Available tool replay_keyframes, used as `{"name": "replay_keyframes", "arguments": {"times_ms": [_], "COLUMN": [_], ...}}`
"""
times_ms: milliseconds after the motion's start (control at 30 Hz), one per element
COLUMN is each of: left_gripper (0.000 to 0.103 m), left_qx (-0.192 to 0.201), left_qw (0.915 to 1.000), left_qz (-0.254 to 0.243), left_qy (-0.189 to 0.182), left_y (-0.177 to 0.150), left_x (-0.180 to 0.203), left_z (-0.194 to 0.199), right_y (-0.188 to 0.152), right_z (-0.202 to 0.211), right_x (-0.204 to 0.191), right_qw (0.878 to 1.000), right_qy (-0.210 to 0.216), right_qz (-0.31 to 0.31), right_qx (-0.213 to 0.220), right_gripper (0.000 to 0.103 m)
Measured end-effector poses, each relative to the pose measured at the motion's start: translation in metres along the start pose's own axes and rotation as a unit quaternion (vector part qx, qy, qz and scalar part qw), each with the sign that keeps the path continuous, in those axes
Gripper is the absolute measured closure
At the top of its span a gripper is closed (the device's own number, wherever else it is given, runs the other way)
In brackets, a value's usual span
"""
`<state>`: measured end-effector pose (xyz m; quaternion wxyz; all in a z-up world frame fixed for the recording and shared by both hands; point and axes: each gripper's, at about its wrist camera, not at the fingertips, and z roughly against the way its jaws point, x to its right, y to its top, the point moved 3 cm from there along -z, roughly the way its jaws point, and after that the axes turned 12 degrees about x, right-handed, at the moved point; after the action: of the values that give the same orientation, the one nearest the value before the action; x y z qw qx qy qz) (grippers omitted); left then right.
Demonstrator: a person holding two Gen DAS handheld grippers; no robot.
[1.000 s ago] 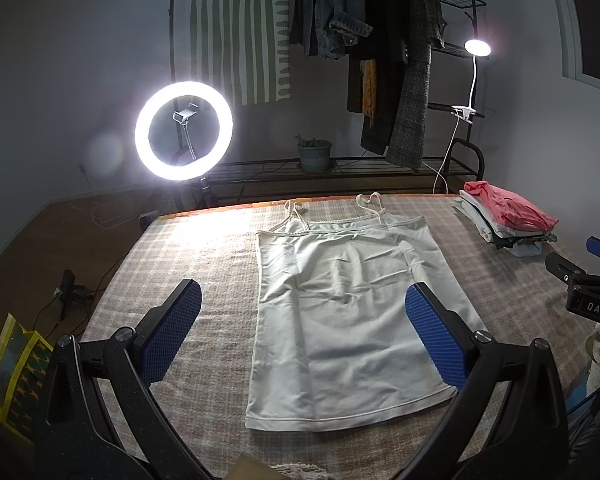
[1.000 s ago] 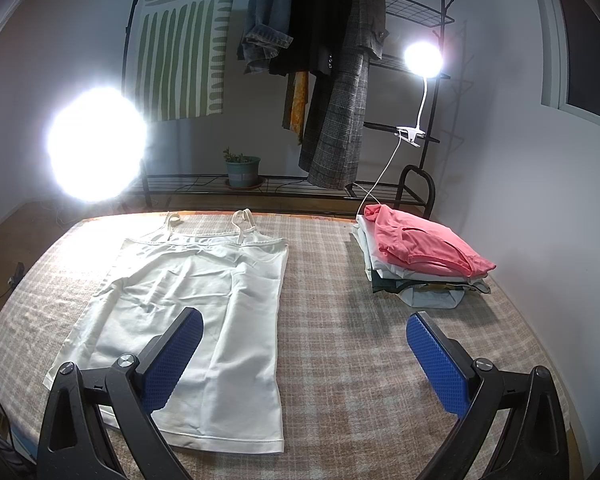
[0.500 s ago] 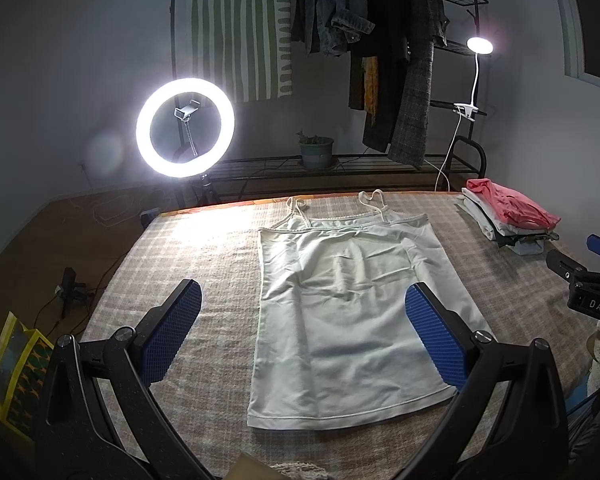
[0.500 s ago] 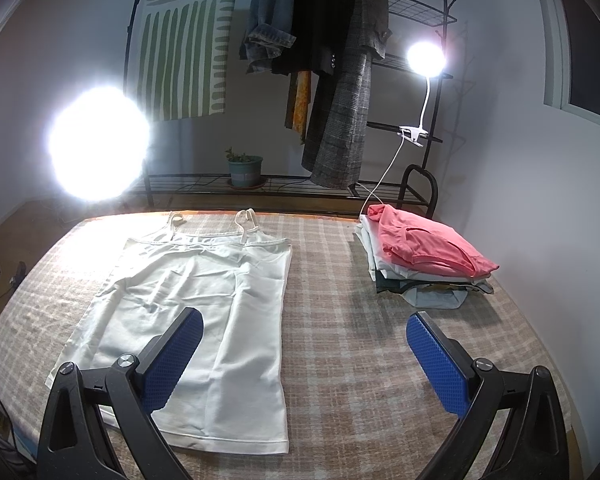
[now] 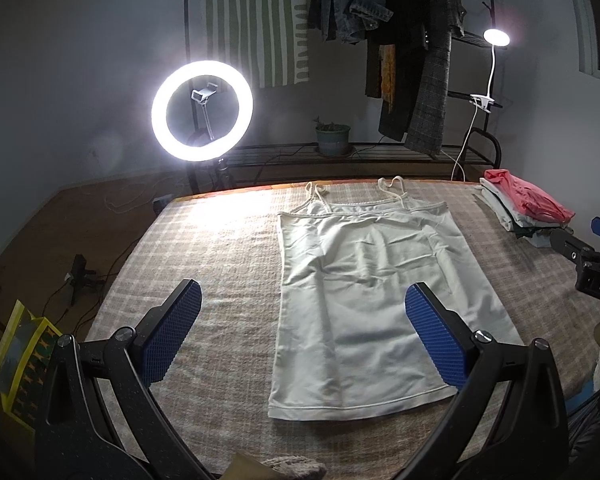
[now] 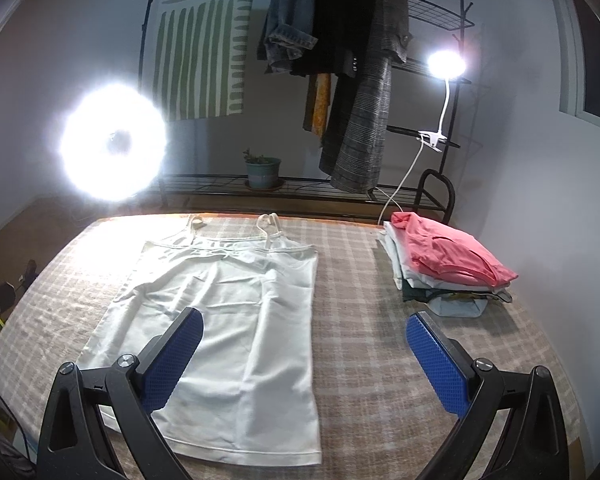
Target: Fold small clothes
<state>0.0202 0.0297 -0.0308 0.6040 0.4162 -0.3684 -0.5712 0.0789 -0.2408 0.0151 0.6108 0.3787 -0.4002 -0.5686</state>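
A white, thin-strapped cotton camisole (image 5: 374, 292) lies spread flat and face up on the checked beige cloth covering the desk (image 5: 220, 248), straps toward the far edge and hem toward the person. That layout looks deliberate: with the garment smoothed out and squared to the near edge, both side seams are reachable for a first fold. The left gripper (image 5: 302, 330) hovers above the near part of the desk with its blue-padded jaws spread wide and nothing between them; the camisole's left seam sits between its fingers in that view. The right gripper (image 6: 302, 358) is likewise wide open and empty, held off the cloth to the right of the camisole's right seam.

A stack of folded clothes topped by a coral-pink garment (image 6: 448, 264) sits at the far right corner, well apart from the camisole, probably the pile for finished pieces. Bare checked cloth lies on both sides of the camisole, wider on the left, so folding inward has room. The hem lies near the front edge of the desk, leaving little margin there. The bright ring light (image 5: 202, 110) stands beyond the far left corner, clear of the working area.
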Motion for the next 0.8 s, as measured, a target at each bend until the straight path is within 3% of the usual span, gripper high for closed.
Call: {"name": "replay_keyframes", "arguments": {"times_ms": [200,433,567,800], "left_gripper": [0.000,0.004,0.013,0.020], "left_qx": [-0.036,-0.072,-0.099,-0.161], "left_qw": [0.9992,0.9926,0.9902,0.9793], "left_qz": [0.012,0.084,0.081,0.103], "left_qy": [-0.014,-0.051,-0.055,-0.067], "left_y": [-0.018,-0.046,-0.059,-0.091], "left_x": [-0.014,-0.037,-0.035,-0.036], "left_z": [-0.014,-0.026,-0.033,-0.051], "right_y": [0.005,0.008,0.011,0.015], "right_z": [-0.007,-0.021,-0.027,-0.042], "right_x": [-0.024,-0.046,-0.058,-0.076], "right_qw": [1.000,0.999,0.998,0.997], "right_qy": [0.016,0.039,0.050,0.077], "right_qz": [0.014,0.020,0.023,0.021], "right_qx": [0.003,-0.006,-0.007,-0.020], "right_gripper": [0.000,0.000,0.000,0.000]}}
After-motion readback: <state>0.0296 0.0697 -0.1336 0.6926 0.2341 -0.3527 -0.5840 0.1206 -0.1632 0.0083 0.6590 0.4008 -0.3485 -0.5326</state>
